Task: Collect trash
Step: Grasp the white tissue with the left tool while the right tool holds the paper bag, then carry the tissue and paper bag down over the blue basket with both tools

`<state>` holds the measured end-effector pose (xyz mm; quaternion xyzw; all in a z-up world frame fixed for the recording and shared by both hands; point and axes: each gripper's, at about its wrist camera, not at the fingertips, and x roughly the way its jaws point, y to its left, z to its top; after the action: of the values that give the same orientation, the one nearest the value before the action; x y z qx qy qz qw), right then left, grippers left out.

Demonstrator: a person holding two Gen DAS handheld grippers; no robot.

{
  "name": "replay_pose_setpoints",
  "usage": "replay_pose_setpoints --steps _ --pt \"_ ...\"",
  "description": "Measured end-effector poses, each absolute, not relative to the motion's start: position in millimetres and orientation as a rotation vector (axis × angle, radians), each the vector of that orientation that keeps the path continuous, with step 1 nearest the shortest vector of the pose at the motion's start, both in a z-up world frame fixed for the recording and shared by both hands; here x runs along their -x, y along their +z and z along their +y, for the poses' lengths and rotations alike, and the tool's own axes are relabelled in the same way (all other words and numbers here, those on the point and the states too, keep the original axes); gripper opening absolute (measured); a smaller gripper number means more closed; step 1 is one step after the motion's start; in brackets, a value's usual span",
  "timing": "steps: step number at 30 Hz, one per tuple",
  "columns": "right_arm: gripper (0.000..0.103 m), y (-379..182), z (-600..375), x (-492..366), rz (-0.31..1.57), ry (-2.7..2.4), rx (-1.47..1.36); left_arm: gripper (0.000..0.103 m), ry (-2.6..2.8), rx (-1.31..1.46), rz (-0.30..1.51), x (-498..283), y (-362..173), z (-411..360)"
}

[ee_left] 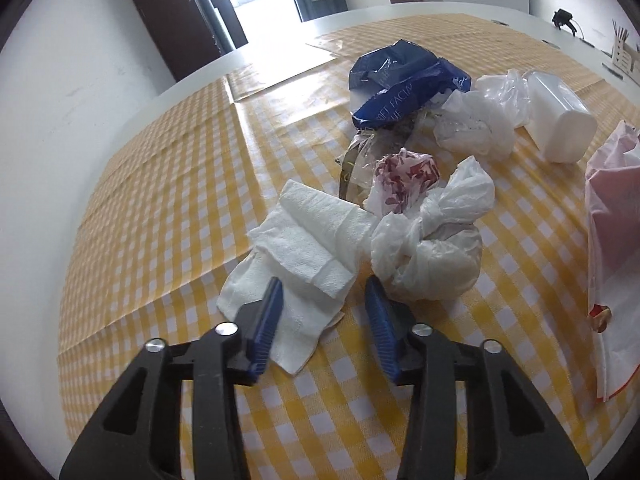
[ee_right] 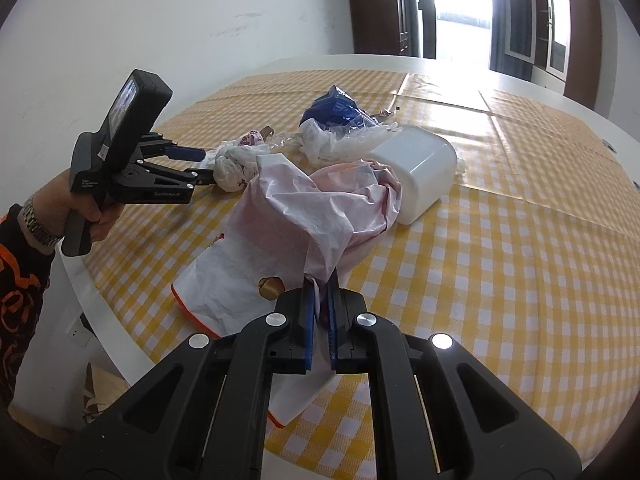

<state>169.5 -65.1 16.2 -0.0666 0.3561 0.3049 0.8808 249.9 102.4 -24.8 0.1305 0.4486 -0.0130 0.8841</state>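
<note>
Trash lies on a yellow checked tablecloth (ee_left: 168, 208). My left gripper (ee_left: 324, 292) is open, its blue pads either side of a white paper napkin (ee_left: 296, 256) without pressing on it. Just right of it sits a knotted white plastic bag (ee_left: 432, 256). Behind are a red-patterned wrapper (ee_left: 404, 180), a blue tissue pack (ee_left: 400, 84), a crumpled clear bag (ee_left: 476, 128) and a white plastic container (ee_left: 560, 120). My right gripper (ee_right: 320, 280) is shut on a pink-white bag (ee_right: 304, 216), lifting its edge. The right wrist view shows a hand holding the left gripper (ee_right: 204, 166) by the knotted bag (ee_right: 232, 170).
The table's white edge (ee_right: 104, 344) curves along the near left, with a paper bag (ee_right: 100, 396) on the floor below. A wooden holder (ee_left: 624, 52) and a small black item (ee_left: 562, 18) stand at the far right. A white wall and a bright doorway lie beyond.
</note>
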Motion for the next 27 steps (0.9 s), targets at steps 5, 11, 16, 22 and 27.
replay_pose_setpoints --steps 5,11,16,22,27 --pt "0.005 15.4 -66.9 -166.0 0.738 0.635 0.128 0.001 0.017 -0.209 0.919 -249.0 -28.0 113.5" --pt "0.005 14.0 -72.8 -155.7 0.725 0.643 0.094 0.001 0.054 -0.109 0.829 -209.9 -8.9 113.2" --pt "0.005 15.7 -74.3 -139.0 0.695 0.657 0.078 0.001 0.067 -0.044 0.76 -165.6 17.0 98.5" --pt "0.005 15.4 -83.7 -113.4 0.652 0.634 0.064 0.001 0.027 0.015 0.669 -108.4 42.4 62.3" --pt "0.005 22.5 -96.3 -85.1 0.584 0.642 0.055 0.001 -0.029 0.047 0.601 -64.3 61.9 31.8"
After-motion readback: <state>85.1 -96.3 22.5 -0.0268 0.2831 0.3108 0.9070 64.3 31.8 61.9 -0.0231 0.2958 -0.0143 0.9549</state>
